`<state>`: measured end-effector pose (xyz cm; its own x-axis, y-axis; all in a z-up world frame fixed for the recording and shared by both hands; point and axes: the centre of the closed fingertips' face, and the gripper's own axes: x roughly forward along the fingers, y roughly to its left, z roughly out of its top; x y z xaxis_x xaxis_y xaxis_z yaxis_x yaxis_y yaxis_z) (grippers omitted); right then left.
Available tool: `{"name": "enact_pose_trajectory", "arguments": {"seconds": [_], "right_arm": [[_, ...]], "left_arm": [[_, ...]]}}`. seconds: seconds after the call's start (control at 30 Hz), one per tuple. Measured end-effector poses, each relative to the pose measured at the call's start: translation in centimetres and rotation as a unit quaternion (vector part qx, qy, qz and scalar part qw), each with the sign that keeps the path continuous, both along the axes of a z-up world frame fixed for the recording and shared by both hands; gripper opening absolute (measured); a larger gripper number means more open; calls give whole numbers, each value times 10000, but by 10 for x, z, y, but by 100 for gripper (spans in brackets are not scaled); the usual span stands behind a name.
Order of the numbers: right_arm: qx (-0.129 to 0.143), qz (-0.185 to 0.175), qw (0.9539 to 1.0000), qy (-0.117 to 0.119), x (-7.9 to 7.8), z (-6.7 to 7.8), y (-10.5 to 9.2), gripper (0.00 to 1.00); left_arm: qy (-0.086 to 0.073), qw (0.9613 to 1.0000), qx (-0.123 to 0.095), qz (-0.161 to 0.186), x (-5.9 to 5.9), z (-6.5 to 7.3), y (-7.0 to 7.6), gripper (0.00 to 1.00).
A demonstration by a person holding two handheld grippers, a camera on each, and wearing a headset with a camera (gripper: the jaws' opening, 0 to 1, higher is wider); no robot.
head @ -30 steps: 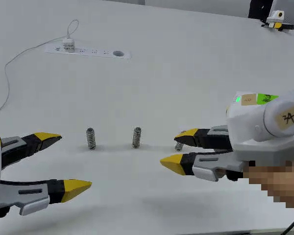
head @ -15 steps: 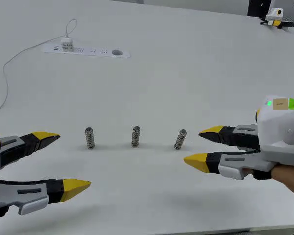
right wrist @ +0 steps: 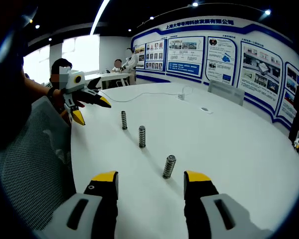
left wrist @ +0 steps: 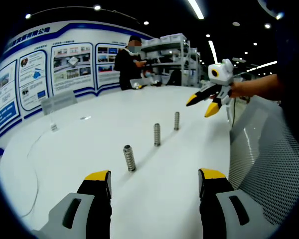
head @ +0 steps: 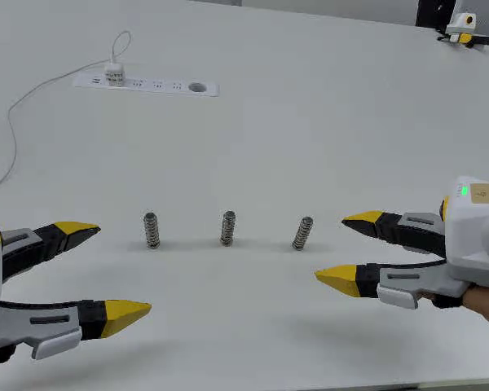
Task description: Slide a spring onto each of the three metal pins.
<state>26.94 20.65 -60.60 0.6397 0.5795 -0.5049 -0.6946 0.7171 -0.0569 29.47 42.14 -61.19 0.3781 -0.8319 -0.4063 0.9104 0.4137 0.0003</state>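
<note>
Silver coil springs (head: 228, 228), 3 in row, rightmost leaning, L gripper (head: 124, 269) & R gripper (head: 330, 248) fingers wide

We see three obstacles in a row, each apart from its neighbour: left spring (head: 151, 230), middle spring (head: 228, 228), right spring (head: 302, 233). From the middle one, the table (head: 326, 122) is bare from 12 to 2 o'clock and at 6. The left gripper (head: 118, 269) stands at 8, the right gripper (head: 334, 248) at 4, near the right spring. A strip (head: 147, 85) and cable (head: 12, 114) lie well apart at 11.
</note>
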Motion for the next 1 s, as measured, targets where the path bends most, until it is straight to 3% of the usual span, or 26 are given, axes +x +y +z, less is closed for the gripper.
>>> {"name": "enact_pose_trajectory", "arguments": {"seconds": [0.33,1.0], "right_arm": [[-3,-9,10000,5,-1,-8,-4,60],[-42,-143,9999,-62,-4,-5,-11,64]], "left_arm": [[38,10000,-2,15,0,-3,1,73],[82,10000,-26,-10,0,-8,1,73]]}}
